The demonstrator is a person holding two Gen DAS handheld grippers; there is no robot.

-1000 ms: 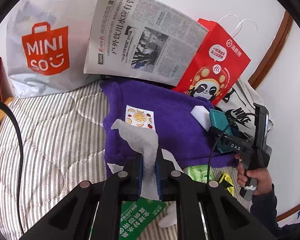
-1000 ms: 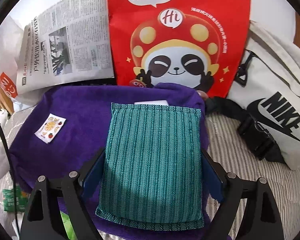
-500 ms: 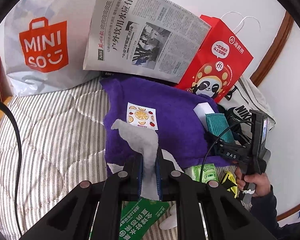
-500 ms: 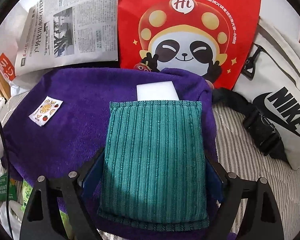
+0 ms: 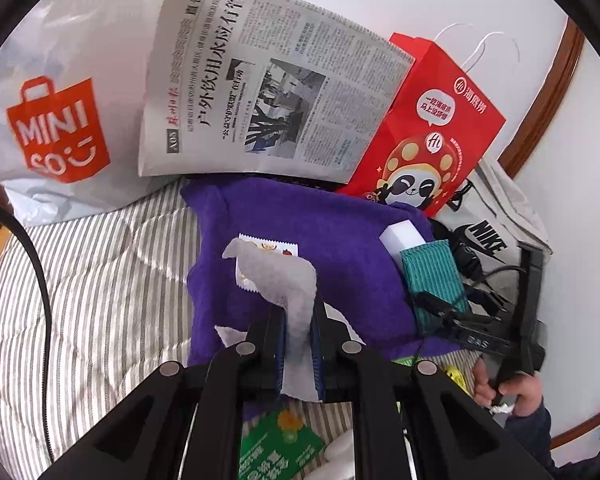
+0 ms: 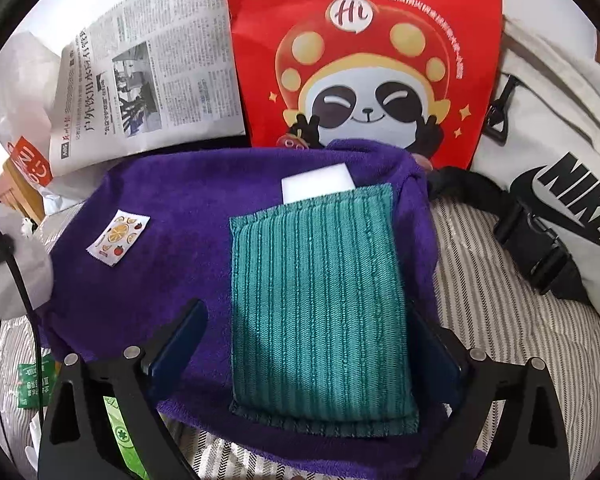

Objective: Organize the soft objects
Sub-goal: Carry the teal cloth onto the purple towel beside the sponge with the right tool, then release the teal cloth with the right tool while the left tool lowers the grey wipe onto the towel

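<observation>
The left hand-held gripper (image 5: pixel 298 344) is clamped tight on a grey-white cloth (image 5: pixel 284 280), which stands up between its pads and flops over ahead of them, hanging above the purple towel (image 5: pixel 340 248). Just past the cloth's tip, a small fruit-print sachet (image 6: pixel 118 237) lies on the towel. The towel itself is spread on the striped bed (image 5: pixel 100 288).

Over to the right hand-held gripper (image 6: pixel 312 344): jaws wide and opening, the teal knit pad (image 6: pixel 320 300) lying flat between them on the towel, with a clear gap on the left side; the right side is too close to call. Beyond the pad's far edge, a white sponge block (image 6: pixel 320 186) peeks out. Further ahead stands the red panda bag (image 6: pixel 364 60), and off to its right the white Nike bag (image 6: pixel 560 168).
</observation>
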